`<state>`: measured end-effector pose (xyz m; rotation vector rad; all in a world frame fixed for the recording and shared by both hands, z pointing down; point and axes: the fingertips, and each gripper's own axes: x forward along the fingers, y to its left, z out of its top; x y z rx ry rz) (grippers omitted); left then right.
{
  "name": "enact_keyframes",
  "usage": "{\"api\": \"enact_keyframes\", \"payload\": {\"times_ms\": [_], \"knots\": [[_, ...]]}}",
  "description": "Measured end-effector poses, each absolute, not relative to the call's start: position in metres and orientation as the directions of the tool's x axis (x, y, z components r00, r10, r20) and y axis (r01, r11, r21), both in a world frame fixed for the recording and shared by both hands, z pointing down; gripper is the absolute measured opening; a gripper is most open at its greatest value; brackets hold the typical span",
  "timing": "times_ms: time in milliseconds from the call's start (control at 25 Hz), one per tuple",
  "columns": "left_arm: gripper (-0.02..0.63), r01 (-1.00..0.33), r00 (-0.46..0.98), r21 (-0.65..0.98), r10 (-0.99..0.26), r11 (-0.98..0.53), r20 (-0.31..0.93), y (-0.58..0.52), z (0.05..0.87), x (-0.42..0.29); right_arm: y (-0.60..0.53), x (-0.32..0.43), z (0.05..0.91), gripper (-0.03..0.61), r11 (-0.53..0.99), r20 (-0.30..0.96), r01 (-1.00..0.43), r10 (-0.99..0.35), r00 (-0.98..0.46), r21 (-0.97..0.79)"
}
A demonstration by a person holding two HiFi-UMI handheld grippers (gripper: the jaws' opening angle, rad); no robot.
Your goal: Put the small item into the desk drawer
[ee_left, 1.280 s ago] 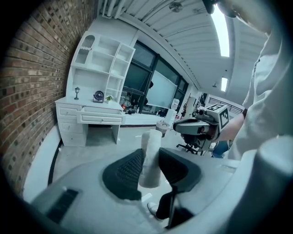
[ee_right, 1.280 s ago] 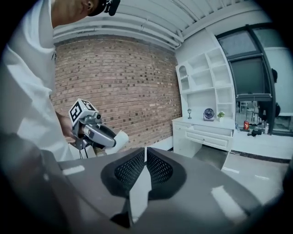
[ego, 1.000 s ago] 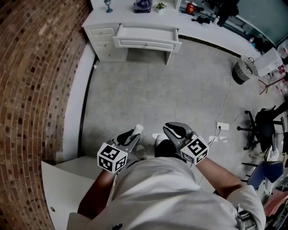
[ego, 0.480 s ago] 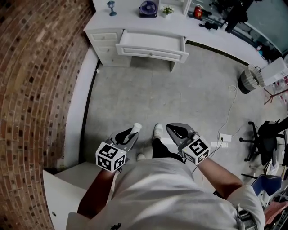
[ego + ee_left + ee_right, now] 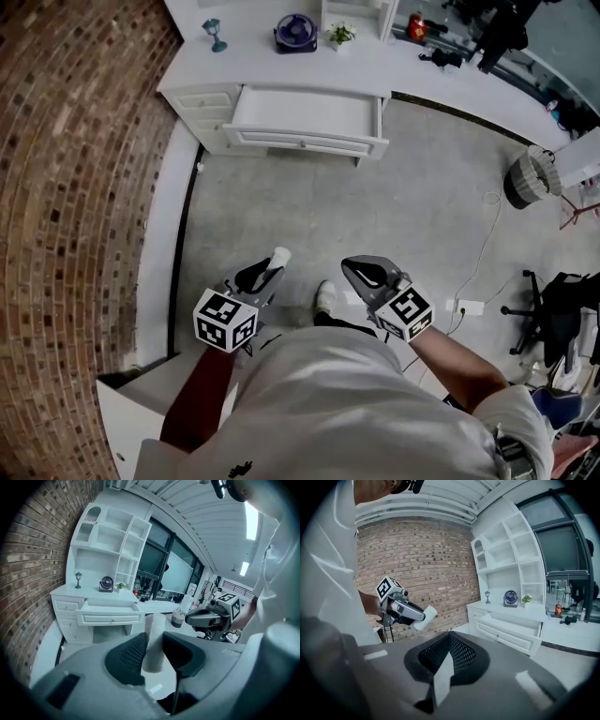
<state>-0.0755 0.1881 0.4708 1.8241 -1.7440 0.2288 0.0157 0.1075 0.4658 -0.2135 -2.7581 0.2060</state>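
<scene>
Brick wall (image 5: 66,187) runs along the left side of the room, meeting a grey concrete floor (image 5: 394,206). A white counter (image 5: 253,52) stands against the far wall, its left end at the brick. One wide drawer (image 5: 305,142) stands pulled out from the counter's front edge, and its interior shows nothing inside. The person, in a white shirt (image 5: 347,403), stands on the floor well apart from the counter, one shoe (image 5: 324,297) visible between the two grippers.

Left gripper (image 5: 265,274): jaws part-open and closed on the small item (image 5: 153,641), a white cylinder. Both pads press its sides, and its upper end projects beyond the jaw tips. The item is therefore in the air above the floor, well short of the drawer.

Right gripper (image 5: 356,270): jaws closed together with the pads meeting at the tips and nothing between them.

Along the counter's rear edge stand a small fan (image 5: 295,31), a potted plant (image 5: 338,34) just right of it, and a small lamp-shaped ornament (image 5: 216,33) nearer the left end.
</scene>
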Motion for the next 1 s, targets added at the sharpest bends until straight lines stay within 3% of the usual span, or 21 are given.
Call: {"api": "enact_keyframes", "payload": {"times_ms": [520, 1000], "knots": [[0.118, -0.957, 0.152, 0.29, -0.836, 0.009, 0.527, 0.078, 0.477, -0.113, 0.009, 0.001, 0.488, 0.009, 0.969, 0.341, 0.027, 0.113, -0.933, -0.246], [0.118, -0.969, 0.224, 0.214, -0.809, -0.124, 0.544, -0.054, 0.494, -0.227, -0.095, -0.051, 0.482, 0.009, 0.963, 0.372, -0.171, -0.084, -0.924, -0.207]]}}
